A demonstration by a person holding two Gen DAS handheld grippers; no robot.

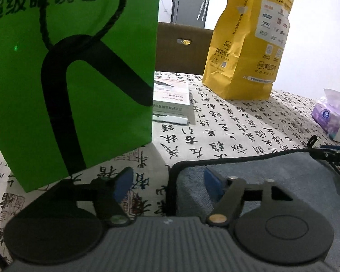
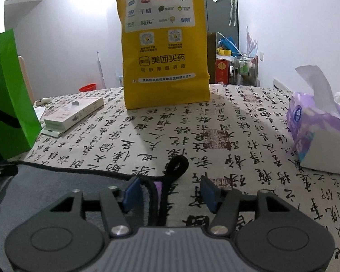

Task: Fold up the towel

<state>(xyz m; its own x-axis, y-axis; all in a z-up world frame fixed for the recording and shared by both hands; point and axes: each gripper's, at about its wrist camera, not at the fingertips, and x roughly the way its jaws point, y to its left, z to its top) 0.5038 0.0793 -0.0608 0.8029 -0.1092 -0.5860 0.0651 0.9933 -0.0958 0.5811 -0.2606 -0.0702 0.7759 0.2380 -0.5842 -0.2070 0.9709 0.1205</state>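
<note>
A grey towel (image 1: 272,170) with a black hem lies flat on the calligraphy tablecloth. In the left wrist view my left gripper (image 1: 168,183) is open and straddles the towel's far left corner, with its right blue pad (image 1: 212,182) over the towel and its left pad over the cloth. In the right wrist view the towel (image 2: 56,181) fills the lower left. My right gripper (image 2: 170,193) is open around the towel's far right corner, where a black hanging loop (image 2: 176,165) sticks out. The right gripper's tip also shows in the left wrist view (image 1: 333,153).
A green paper bag (image 1: 74,79) stands close ahead of my left gripper. A yellow paper bag (image 2: 163,45) stands at the table's far side. A flat white box (image 2: 74,113) lies between them. A purple tissue pack (image 2: 317,122) sits at the right.
</note>
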